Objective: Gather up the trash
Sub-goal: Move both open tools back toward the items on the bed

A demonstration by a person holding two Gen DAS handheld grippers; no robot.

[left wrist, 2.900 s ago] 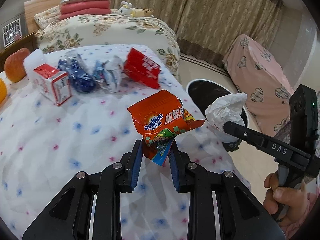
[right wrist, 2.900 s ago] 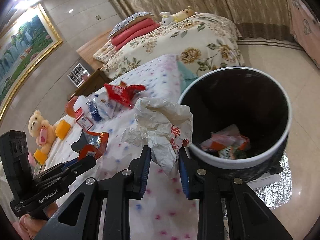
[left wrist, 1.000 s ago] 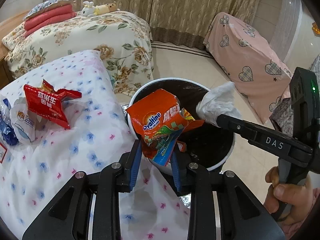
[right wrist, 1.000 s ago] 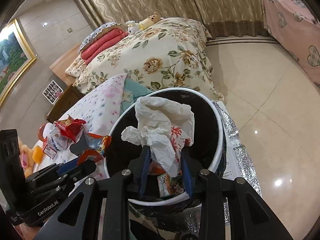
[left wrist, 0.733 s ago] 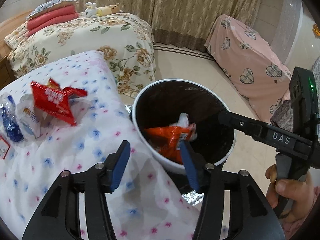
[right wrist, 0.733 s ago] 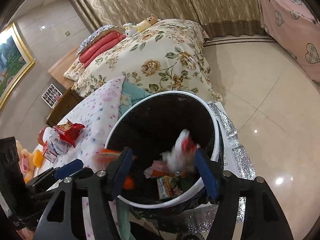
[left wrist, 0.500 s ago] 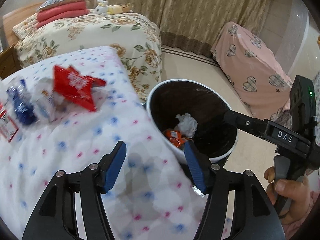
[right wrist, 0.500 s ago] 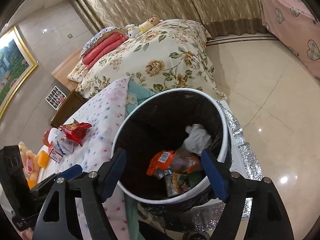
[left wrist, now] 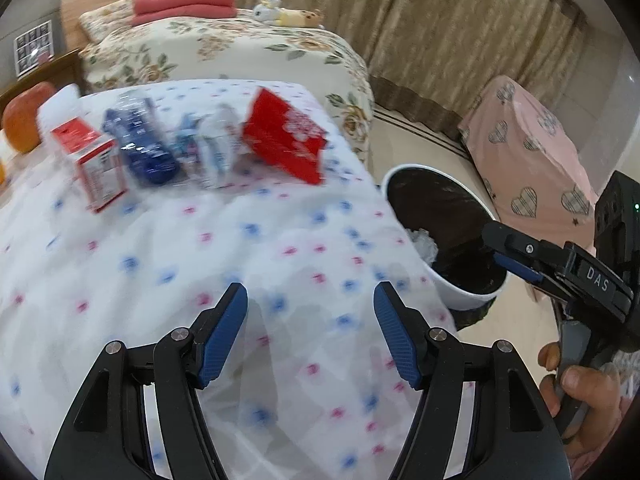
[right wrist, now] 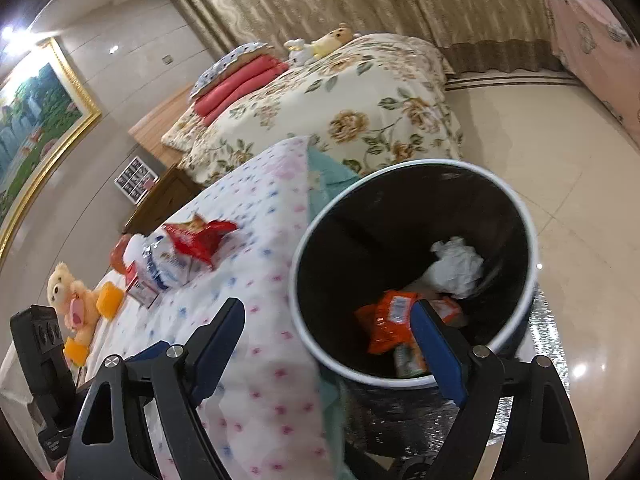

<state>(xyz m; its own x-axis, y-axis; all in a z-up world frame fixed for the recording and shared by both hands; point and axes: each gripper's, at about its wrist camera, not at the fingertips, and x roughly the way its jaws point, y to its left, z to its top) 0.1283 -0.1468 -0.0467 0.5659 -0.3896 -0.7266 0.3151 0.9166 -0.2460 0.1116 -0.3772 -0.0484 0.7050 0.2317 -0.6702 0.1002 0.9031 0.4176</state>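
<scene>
My left gripper [left wrist: 310, 322] is open and empty above the dotted white tablecloth [left wrist: 160, 264]. Ahead of it lie a red snack packet [left wrist: 286, 144], a clear white and blue wrapper [left wrist: 212, 152], a blue wrapper [left wrist: 140, 144] and a small red and white carton [left wrist: 92, 164]. My right gripper [right wrist: 328, 336] is open and empty over the near rim of the white-rimmed black trash bin [right wrist: 528, 240]. The bin holds the orange Ovaltine packet [right wrist: 384, 324] and the crumpled white paper [right wrist: 456, 264]. The bin [left wrist: 460, 292] also shows in the left wrist view, with the right gripper [left wrist: 496, 244] over it.
A flowered bed [right wrist: 360, 116] with red pillows stands behind the table. A pink heart-patterned cover [left wrist: 528, 156] is at the right. An orange fruit [left wrist: 24, 120] and a teddy bear [right wrist: 72, 300] sit at the table's far end. Shiny tiled floor [right wrist: 580, 184] surrounds the bin.
Both grippers opened over the bin and dropped the Ovaltine packet and the crumpled paper into it. The left gripper has since swung left, back over the table.
</scene>
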